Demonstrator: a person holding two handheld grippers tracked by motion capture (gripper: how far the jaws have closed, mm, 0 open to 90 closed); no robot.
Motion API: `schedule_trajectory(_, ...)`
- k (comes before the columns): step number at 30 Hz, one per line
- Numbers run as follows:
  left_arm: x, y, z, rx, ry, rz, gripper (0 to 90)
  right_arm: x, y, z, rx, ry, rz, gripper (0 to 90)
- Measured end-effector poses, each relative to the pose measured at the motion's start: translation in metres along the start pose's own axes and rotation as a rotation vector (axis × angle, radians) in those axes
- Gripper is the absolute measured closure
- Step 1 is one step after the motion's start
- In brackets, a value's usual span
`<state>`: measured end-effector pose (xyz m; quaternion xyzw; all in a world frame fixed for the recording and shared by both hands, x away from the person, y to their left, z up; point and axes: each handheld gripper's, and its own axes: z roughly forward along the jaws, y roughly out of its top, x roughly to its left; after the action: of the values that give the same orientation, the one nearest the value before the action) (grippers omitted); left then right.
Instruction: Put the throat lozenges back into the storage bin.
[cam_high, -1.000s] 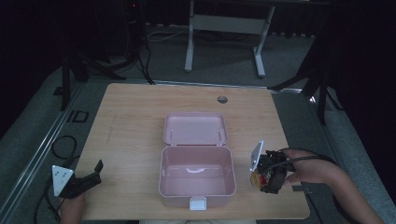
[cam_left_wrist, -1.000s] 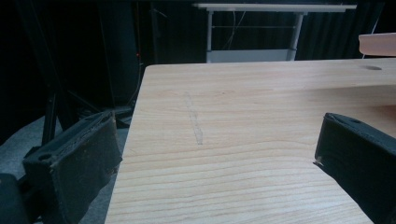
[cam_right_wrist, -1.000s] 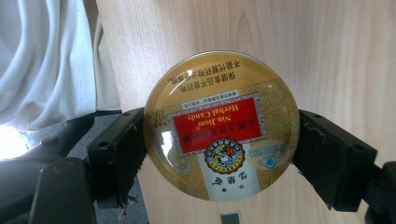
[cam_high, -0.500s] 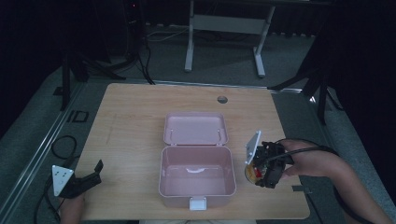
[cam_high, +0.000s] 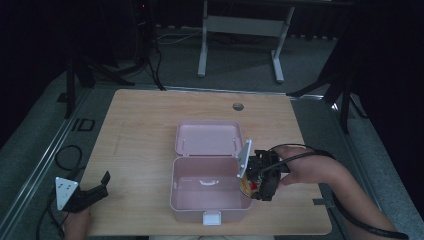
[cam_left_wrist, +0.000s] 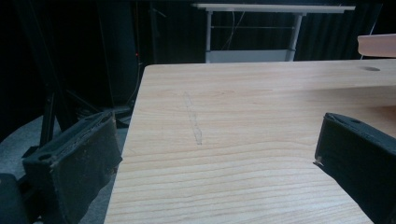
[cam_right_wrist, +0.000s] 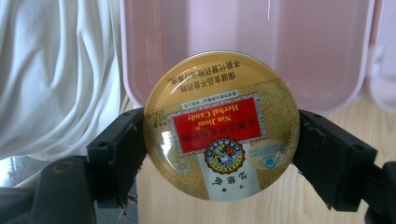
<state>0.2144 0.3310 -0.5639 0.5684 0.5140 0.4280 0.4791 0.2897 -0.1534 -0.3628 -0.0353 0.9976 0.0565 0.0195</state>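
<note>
A pink plastic box (cam_high: 210, 187) stands open in the middle of the table, its lid (cam_high: 207, 137) laid back behind it. My right gripper (cam_high: 252, 186) is at the box's right wall, shut on a round gold candy tin (cam_right_wrist: 222, 126) with a red label. In the right gripper view the tin sits between both jaws, over the pink box (cam_right_wrist: 243, 42) rim. The tin (cam_high: 248, 186) shows as a small yellow and red spot at the box's edge. My left gripper (cam_high: 92, 192) rests open at the table's front left corner, nothing between its jaws (cam_left_wrist: 210, 154).
A wooden table (cam_high: 145, 130) has a cable hole (cam_high: 238, 106) at the back. A metal desk frame (cam_high: 240, 30) stands beyond it on the grey floor. White cloth (cam_right_wrist: 56, 70) hangs at the left of the right gripper view.
My right gripper has moved left with the tin, from beside the box to its right wall. The left gripper has not moved.
</note>
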Motion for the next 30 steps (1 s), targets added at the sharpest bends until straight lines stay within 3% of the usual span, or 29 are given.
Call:
schedule_trajectory(8,0.0,0.0,0.0,0.002,0.0,0.0,0.3,-0.001,0.023,0.005,-0.019,0.007,-0.048,20.6)
schedule_trajectory(13,0.0,0.0,0.0,0.001,0.0,0.001,0.3,-0.004,0.037,0.019,-0.033,0.032,-0.06,20.6)
schedule_trajectory(22,0.0,0.0,0.0,-0.001,-0.001,0.002,0.3,-0.013,0.041,0.063,0.032,0.082,-0.039,20.7)
schedule_trajectory(30,0.0,0.0,0.0,0.002,-0.001,0.004,0.3,-0.017,0.038,0.085,0.08,0.113,-0.022,20.6)
